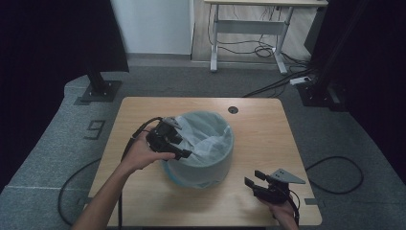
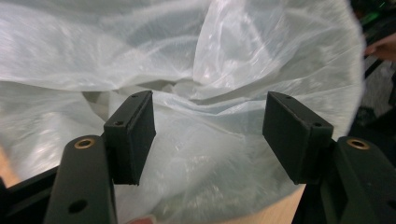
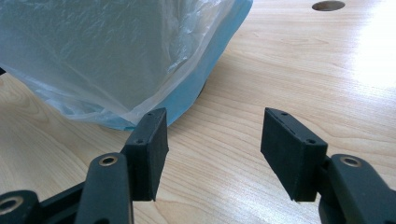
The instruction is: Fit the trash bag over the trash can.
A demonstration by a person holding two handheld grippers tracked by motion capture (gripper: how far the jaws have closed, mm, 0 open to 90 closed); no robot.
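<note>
Bin (image 1: 203, 167) with its plastic liner (image 1: 208, 136) sits mid-table (image 1: 268, 129); your left gripper (image 1: 184, 154) hovers at its near-left rim, jaws released over the crumpled liner; your right gripper (image 1: 253, 178) rests near the table's front right, also released, well apart from the bin.

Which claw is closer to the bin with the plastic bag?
Left. The left claw is at the rim of the bin, open over its plastic bag. The right claw rests apart on the table, open too.
</note>
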